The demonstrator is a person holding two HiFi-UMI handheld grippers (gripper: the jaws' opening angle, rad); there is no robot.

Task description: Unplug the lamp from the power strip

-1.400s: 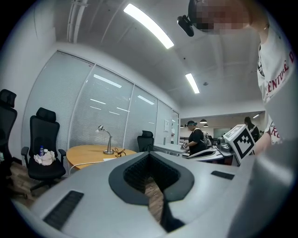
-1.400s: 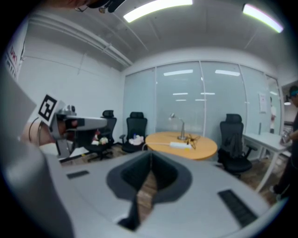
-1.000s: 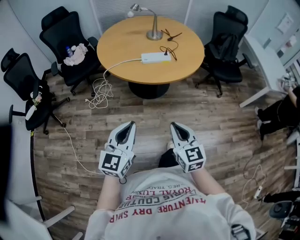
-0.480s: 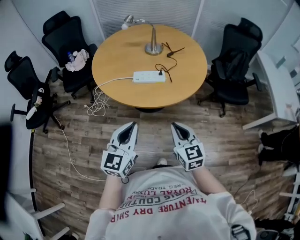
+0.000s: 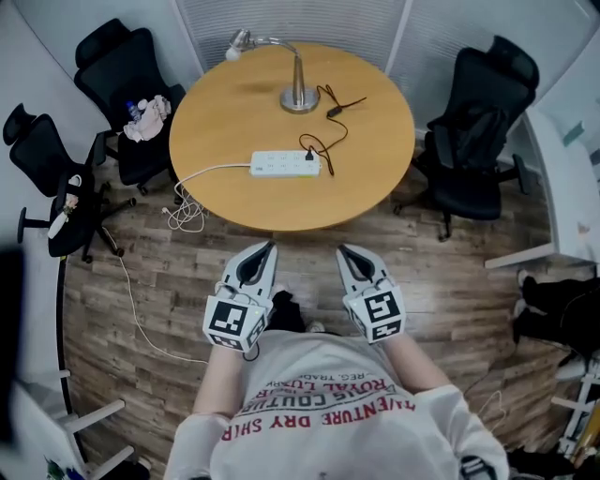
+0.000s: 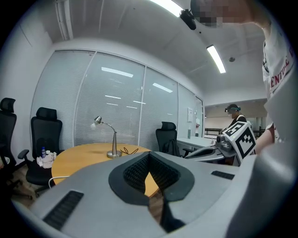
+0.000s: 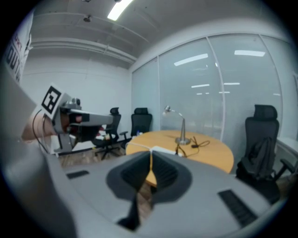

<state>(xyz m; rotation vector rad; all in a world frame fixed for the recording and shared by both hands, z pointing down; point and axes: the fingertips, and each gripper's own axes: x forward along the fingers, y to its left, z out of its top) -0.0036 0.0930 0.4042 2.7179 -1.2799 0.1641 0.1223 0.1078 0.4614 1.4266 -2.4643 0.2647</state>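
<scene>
Nearer than a second ago: round table [image 5: 225,112], near edge just ahead of both grippers. Power strip [image 5: 285,164] toward that edge, lying crosswise; lamp plug [image 5: 309,154] at its right end, nearer right gripper [image 5: 345,251]. Jaws pressed together, empty; left gripper [image 5: 265,247] likewise.

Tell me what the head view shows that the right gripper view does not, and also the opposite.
Only the head view: the marker cube on the right tongs, and the white cable coiled on the floor. Only the right gripper view: the ceiling light. Both: the round table, the lamp, the power strip and the left tongs.
</scene>
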